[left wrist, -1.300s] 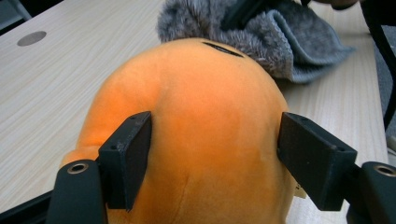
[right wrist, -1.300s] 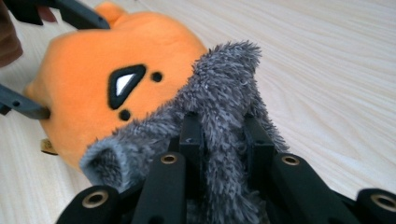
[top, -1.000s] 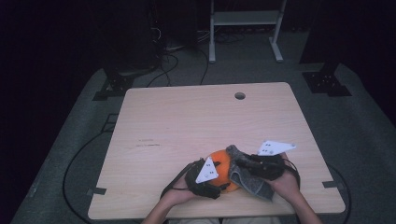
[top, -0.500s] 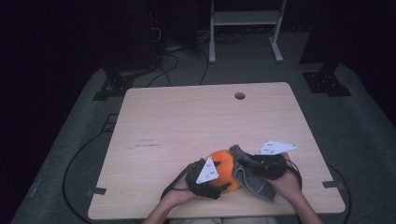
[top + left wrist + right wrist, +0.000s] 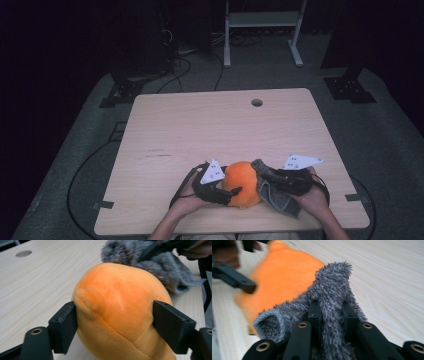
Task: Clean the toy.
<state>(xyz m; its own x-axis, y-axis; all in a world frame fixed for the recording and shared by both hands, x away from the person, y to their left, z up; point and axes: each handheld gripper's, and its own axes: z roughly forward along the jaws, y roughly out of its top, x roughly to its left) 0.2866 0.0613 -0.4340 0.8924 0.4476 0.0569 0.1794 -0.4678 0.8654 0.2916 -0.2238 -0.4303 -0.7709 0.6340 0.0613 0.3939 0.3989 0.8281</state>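
An orange plush toy point(image 5: 242, 182) sits near the table's front edge, between both hands. My left gripper point(image 5: 234, 187) comes in from the left and is shut on it. In the left gripper view the jaws press the orange plush toy point(image 5: 117, 310) from both sides of my left gripper point(image 5: 115, 325), having just opened a little. My right gripper point(image 5: 262, 172) is shut on a grey fuzzy cloth point(image 5: 277, 197) that rests against the toy's right side. In the right gripper view the grey fuzzy cloth point(image 5: 332, 280) stands up between the jaws of my right gripper point(image 5: 332, 312), with the orange plush toy point(image 5: 279, 272) behind it.
The light wooden table point(image 5: 210, 130) has a round cable hole point(image 5: 256, 102) near its far edge. Dark carpet with cables surrounds it, and a white metal frame point(image 5: 262, 20) stands beyond. Both of the person's hands rest at the front edge.
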